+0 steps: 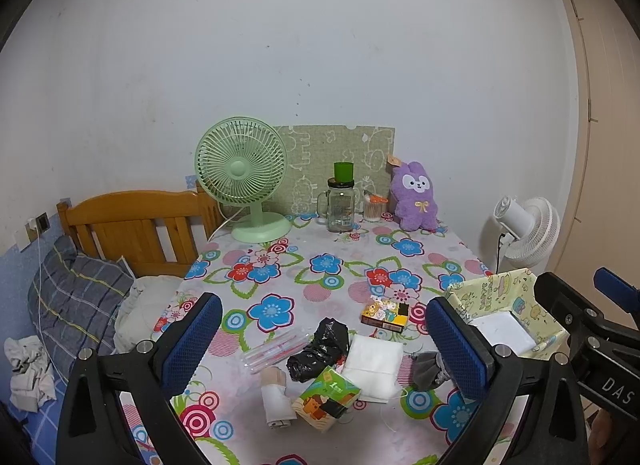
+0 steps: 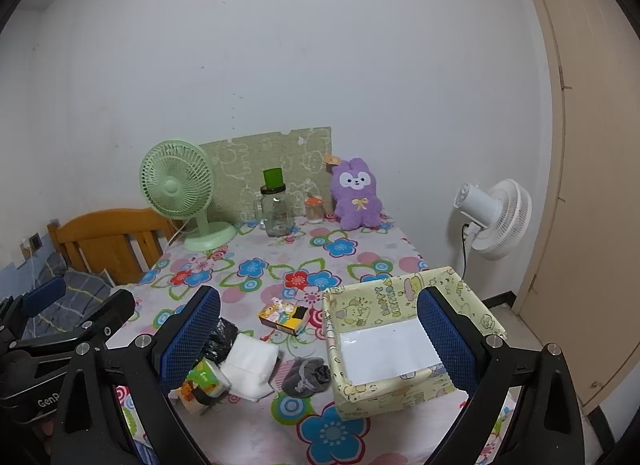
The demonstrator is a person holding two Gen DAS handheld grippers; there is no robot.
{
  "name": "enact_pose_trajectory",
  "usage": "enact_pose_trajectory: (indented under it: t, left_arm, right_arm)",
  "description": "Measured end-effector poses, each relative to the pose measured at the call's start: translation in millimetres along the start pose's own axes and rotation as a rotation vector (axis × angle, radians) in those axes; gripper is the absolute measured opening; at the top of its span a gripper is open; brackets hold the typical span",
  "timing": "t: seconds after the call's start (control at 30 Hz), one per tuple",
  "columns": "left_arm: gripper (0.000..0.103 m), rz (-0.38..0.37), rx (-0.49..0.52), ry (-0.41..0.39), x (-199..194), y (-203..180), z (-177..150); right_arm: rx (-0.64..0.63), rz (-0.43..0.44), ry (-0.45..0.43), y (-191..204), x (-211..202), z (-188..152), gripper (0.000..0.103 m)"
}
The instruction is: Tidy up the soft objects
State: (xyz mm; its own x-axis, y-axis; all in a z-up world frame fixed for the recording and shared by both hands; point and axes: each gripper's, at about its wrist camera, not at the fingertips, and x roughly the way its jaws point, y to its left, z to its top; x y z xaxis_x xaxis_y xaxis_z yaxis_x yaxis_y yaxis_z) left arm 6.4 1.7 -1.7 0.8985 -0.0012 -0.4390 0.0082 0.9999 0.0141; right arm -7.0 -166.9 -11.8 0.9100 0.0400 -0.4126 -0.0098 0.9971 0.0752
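Note:
Both grippers are open and empty above the near edge of a floral-cloth table (image 1: pixel 320 265). My left gripper (image 1: pixel 324 345) hovers over a pile: a white folded cloth (image 1: pixel 374 367), a crumpled black bag (image 1: pixel 316 349), a green tissue pack (image 1: pixel 326 395), a beige and white rolled cloth (image 1: pixel 276 397) and a grey sock (image 1: pixel 428 369). My right gripper (image 2: pixel 320 345) is over the yellow patterned box (image 2: pixel 400 345), which is empty with a white bottom. The grey sock (image 2: pixel 306 377) lies just left of the box, beside the white cloth (image 2: pixel 248 365).
A purple plush rabbit (image 1: pixel 414 197), a glass jar with green cap (image 1: pixel 341 201), a green desk fan (image 1: pixel 244 177) and a small cup stand at the table's back. A small colourful box (image 1: pixel 386 315) and a clear pen pack (image 1: pixel 272 349) lie mid-table. A bed is left, a white fan (image 2: pixel 496 217) right.

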Motion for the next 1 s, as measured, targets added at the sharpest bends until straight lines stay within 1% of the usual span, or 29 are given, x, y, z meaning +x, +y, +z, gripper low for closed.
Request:
enact_pose_trajectory:
  t: [0.67,1.0]
  left_arm:
    - [0.102,0.002,-0.008,-0.006,-0.7,1.9,1.6]
    - [0.1,0.003,-0.01,-0.008,0.4,9.2,1.7]
  right_arm:
    - [-0.002,0.018,0.003,5.1,-0.7,-1.0,0.1]
    - [-0.001,0.026,0.004,7.0,0.9,-0.5,0.1]
